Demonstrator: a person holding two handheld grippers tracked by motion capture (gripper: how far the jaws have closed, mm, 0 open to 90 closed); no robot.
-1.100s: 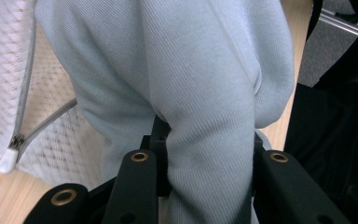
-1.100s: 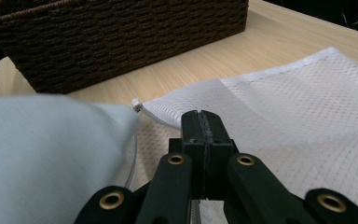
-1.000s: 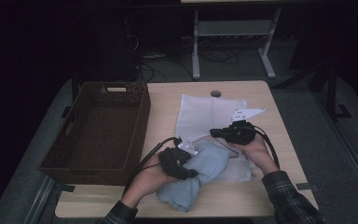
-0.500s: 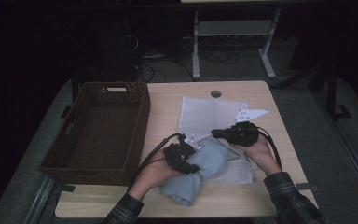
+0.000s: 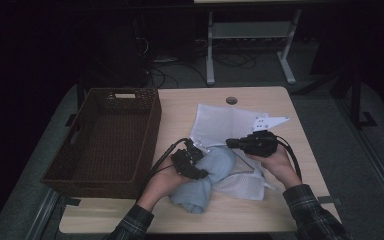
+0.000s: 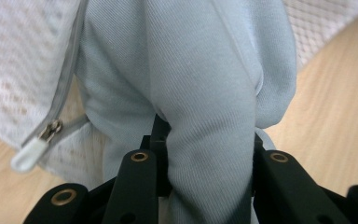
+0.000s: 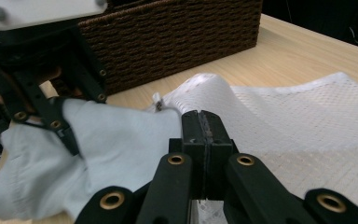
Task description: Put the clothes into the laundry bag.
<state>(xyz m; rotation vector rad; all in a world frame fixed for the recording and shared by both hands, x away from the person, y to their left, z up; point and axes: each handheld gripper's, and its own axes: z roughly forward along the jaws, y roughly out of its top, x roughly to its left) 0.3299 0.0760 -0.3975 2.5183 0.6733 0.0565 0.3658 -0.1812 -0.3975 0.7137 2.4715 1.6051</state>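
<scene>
From above, the left gripper (image 5: 194, 161) bites a soft blue cloth (image 5: 205, 175) that lies bunched just under it on the table (image 5: 260, 215). The right gripper (image 5: 240, 144) sits beside it, over a white mesh bag (image 5: 220, 120). A brown basket (image 5: 105, 140) stands off to the left.

In the left gripper view, the jaws squeeze a thick fold of blue cloth (image 6: 205, 93); the bag's zipper pull (image 6: 30, 154) lies to one side.

In the right gripper view, the jaws are pressed together with the edge of the mesh bag (image 7: 307, 126) pinched between them.
</scene>
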